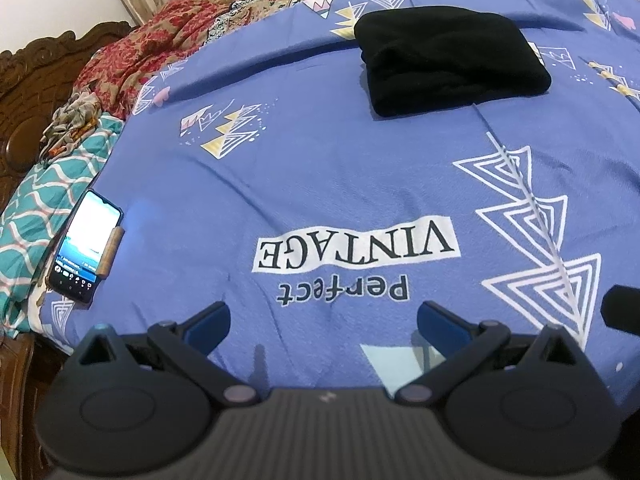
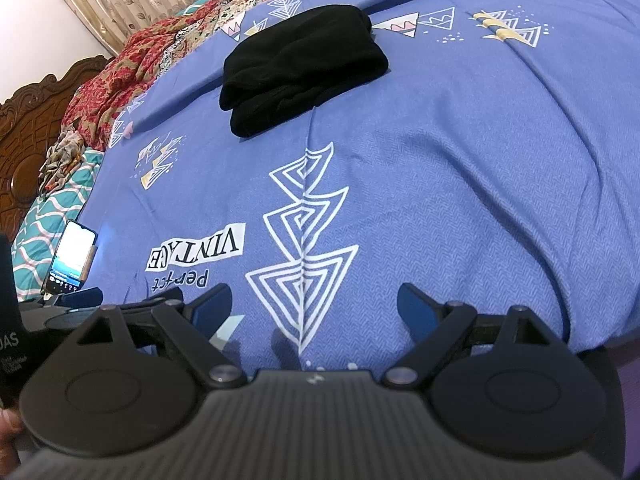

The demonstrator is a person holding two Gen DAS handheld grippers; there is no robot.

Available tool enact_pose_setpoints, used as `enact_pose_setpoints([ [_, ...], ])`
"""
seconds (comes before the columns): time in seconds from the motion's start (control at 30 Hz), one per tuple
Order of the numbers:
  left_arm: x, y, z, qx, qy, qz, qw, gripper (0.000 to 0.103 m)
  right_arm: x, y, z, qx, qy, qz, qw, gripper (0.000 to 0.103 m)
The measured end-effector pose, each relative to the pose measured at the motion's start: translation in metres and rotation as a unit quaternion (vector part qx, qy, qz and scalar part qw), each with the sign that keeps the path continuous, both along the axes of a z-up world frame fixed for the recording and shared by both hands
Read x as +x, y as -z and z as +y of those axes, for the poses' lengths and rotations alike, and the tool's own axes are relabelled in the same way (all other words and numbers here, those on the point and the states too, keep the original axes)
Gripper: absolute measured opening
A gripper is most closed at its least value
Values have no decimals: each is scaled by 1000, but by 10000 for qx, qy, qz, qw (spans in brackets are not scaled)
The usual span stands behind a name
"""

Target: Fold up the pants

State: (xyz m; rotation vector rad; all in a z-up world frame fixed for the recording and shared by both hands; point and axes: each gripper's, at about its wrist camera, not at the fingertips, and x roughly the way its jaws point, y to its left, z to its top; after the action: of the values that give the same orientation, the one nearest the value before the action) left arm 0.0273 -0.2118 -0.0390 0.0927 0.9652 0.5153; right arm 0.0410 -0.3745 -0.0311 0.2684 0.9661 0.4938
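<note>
Spread left gripper (image 1: 323,326), phone (image 1: 85,246) beside, folded pants (image 1: 448,58) beyond

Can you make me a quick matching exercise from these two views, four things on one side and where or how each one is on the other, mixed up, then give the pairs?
Column one:
1. black pants
2. phone
3. left gripper
4. red floral cloth

Column two:
A. bunched along the bed's far left side
B. jaws open, nothing between them
C. folded into a compact bundle on the blue sheet
D. screen lit, lying at the sheet's left edge

Pairs: 1-C, 2-D, 3-B, 4-A
</note>
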Motion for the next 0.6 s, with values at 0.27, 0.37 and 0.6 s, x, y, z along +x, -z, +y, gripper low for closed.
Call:
enact_pose_setpoints([
  [0.27,0,1,-1,49,29,31,10000,103,1,0,0,-1,-4,-7,10000,91],
  [0.37,0,2,-1,49,29,46,10000,103,0,0,0,1,1,-19,10000,91],
  [0.6,0,3,-1,47,42,79,9999,103,-1,0,0,6,44,-37,10000,91],
])
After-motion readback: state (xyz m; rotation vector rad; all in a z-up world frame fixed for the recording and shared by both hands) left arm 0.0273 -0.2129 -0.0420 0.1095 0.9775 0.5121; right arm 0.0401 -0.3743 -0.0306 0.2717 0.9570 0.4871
